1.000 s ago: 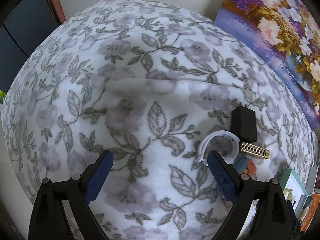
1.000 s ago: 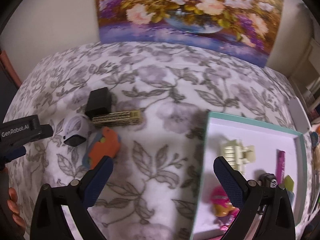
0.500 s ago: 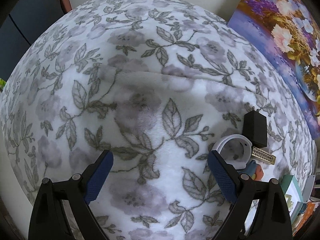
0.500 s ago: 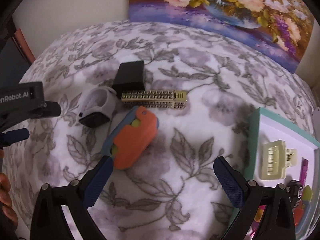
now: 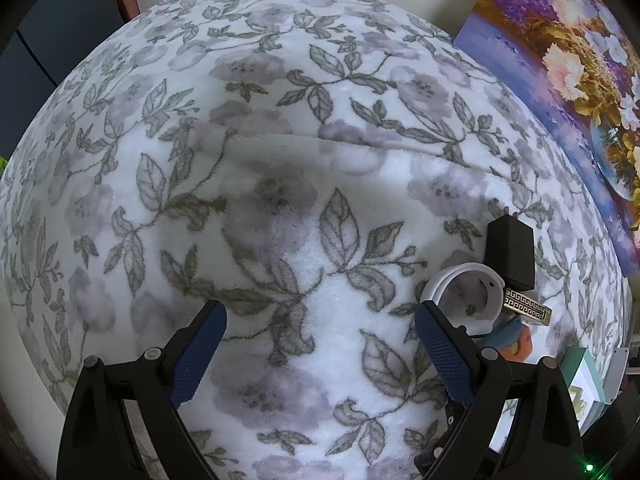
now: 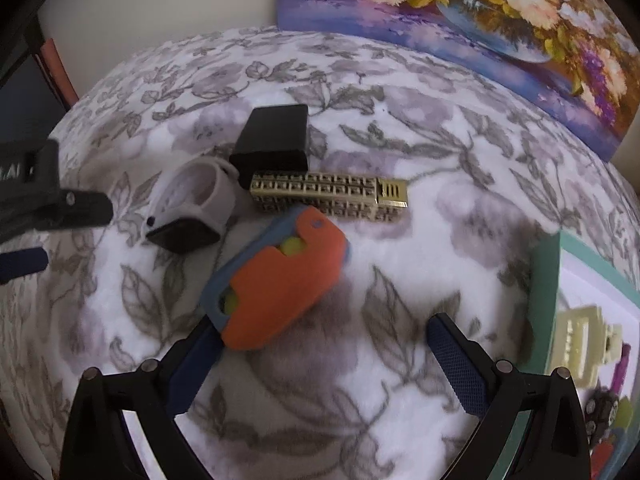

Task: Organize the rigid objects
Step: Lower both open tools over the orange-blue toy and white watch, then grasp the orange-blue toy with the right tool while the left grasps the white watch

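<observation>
Surface: floral blanket (image 6: pixel 460 184), white with grey leaves. Wall at 12 o'clock; flower painting (image 6: pixel 500 12) at 1. Right tool (image 6: pixel 324 356) spread, empty; orange case (image 6: pixel 280 284) just ahead at 11. Left tool (image 5: pixel 320 344) spread, empty. Tray (image 6: pixel 546 296) at 3.

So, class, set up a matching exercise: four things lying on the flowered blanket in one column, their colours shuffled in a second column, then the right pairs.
Things:
1. box
2. comb
3. toy
4. watch strap

Colours:
A. orange and blue
B. white
C. black
D. gold

Pairs: 1-C, 2-D, 3-A, 4-B
</observation>
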### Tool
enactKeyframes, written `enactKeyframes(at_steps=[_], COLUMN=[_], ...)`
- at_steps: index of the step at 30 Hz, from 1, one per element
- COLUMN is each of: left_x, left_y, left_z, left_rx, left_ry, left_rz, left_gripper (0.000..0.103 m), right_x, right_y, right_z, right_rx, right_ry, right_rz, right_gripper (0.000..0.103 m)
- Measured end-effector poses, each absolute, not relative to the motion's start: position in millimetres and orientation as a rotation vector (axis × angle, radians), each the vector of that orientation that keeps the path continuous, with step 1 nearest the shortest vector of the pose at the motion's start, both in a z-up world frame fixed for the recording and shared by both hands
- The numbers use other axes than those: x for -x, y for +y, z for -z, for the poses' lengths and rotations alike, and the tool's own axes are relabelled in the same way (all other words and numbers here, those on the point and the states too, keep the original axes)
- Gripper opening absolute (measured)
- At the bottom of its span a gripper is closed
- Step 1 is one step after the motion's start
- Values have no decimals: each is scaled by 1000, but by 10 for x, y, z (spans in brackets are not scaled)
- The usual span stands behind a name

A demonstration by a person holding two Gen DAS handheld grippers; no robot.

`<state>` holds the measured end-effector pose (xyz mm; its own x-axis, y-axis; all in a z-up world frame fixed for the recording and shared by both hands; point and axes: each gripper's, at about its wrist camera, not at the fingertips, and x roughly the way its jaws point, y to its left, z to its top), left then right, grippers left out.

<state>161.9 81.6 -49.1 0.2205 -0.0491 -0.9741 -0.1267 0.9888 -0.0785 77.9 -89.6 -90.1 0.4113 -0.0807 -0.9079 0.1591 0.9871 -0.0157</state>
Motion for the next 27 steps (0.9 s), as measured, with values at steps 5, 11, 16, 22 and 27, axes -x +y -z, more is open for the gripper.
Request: enactKeyframes(at_steps=[5,11,16,22,27], left_x=[-1619,-1628,-1612,-1612,-1611], left_y=[824,832,808,781,637], left_z=[498,497,507,486,504], left_rx=[150,151,147,142,175], left_ry=[1347,1344,1349,1342,1351], left_rz=[-70,-78,-65,-43,36], left_gripper=[95,95,95,95,95], right_x=[-879,-896,-886,-851,-831], right_y=[-880,-855,-815,-818,-922], right_z=[910,913,853,828,801], right_rx=[-59,-57,-56,-61,-88], right_ry=[1093,1062,1051,1038,1038], right_rz=[140,139,126,115,135], right_gripper=[102,100,81,74,74])
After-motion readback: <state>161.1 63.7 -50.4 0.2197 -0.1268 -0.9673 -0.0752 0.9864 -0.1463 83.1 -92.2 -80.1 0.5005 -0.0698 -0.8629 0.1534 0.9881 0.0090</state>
